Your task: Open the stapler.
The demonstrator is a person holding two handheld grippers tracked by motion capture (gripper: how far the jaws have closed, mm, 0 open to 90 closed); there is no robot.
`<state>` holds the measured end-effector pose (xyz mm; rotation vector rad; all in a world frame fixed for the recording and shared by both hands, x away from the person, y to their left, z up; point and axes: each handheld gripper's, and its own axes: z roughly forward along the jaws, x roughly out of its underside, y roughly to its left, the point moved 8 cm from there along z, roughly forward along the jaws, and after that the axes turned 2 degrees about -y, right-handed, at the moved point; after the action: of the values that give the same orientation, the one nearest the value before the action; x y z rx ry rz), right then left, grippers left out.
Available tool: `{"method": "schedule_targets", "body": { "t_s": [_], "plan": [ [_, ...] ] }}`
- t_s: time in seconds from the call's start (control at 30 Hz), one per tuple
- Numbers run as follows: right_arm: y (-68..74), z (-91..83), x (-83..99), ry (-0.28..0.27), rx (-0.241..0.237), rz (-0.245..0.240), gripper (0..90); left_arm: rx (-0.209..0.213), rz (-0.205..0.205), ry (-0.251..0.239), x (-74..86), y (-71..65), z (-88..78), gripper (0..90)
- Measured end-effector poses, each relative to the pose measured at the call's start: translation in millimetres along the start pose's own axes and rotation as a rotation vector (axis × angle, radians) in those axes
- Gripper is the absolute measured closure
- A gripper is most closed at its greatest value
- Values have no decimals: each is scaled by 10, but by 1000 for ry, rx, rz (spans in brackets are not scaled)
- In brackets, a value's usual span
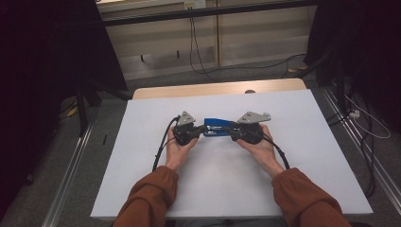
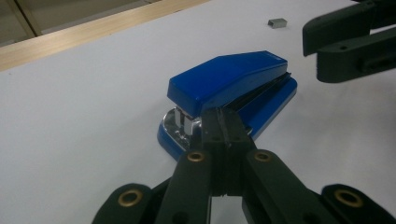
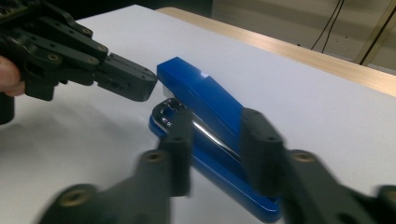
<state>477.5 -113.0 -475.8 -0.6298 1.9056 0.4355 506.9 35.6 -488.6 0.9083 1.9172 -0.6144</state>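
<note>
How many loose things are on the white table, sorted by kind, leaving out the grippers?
Blue stapler: 1
Small grey strip of staples: 1
Total: 2

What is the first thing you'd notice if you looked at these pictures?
The bright blue plastic stapler jumps out, lying in the middle of the white table between two black grippers. The left gripper is shut, its tips at the stapler's front end, and the right gripper straddles the stapler's rear end, one jaw on each side. A tiny grey strip of staples lies alone farther off on the table.
</note>
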Motion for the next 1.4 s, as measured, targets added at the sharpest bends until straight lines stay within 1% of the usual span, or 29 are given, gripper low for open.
{"method": "schedule_targets", "body": {
  "t_s": [0.03,0.07,0.1,0.13,0.2,0.33,0.4,0.43,0.53,0.57,0.6,0.73,0.9,0.93,0.97,1.0,1.07,1.13,1.2,1.27,1.33,1.4],
  "plan": [
    [9,20,-8,-3,-8,1,884,-4,6,6,8,16,-3,900],
    [9,20,-8,-3,-8,1,884,-4,6,6,8,16,-3,900],
    [25,46,-16,3,-19,5,900,-9,12,4,7,28,-3,900],
    [37,63,-18,9,-28,6,900,-4,0,3,10,23,-1,900],
    [51,83,-20,14,-31,-1,900,-5,1,3,10,25,-2,900],
    [152,194,-15,43,-63,-39,900,-11,-2,1,10,35,0,900],
    [168,218,-8,52,-65,-44,900,-11,2,4,17,41,4,900],
    [198,269,-3,64,-66,-64,900,-10,-1,4,20,39,6,900],
    [228,320,2,78,-75,-71,900,-16,10,7,25,39,8,900],
    [250,374,14,92,-79,-85,900,-11,9,9,26,38,9,900],
    [261,396,23,101,-82,-85,900,-11,9,9,26,38,9,900],
    [264,457,52,120,-77,-84,900,-17,4,23,61,63,1,900],
    [238,466,80,134,-71,-86,900,-24,-6,18,57,97,-3,900],
    [217,463,99,146,-61,-91,900,-30,-9,20,68,114,7,900],
    [217,463,99,146,-61,-91,900,-30,-9,20,68,114,7,900],
    [186,465,117,157,-46,-91,900,-32,-8,22,74,124,12,900],
    [172,474,128,159,-46,-95,900,-40,-17,21,82,146,27,900],
    [173,482,144,164,-45,-101,900,-38,-27,18,87,148,41,900],
    [168,484,141,162,-37,-105,900,-38,-27,20,91,147,48,900],
    [162,487,150,169,-34,-106,900,-37,-36,11,80,151,56,900],
    [170,490,154,173,-31,-118,900,-39,-33,8,64,146,56,900],
    [173,490,155,175,-29,-121,900,-39,-28,11,62,145,58,900]
  ]
}}
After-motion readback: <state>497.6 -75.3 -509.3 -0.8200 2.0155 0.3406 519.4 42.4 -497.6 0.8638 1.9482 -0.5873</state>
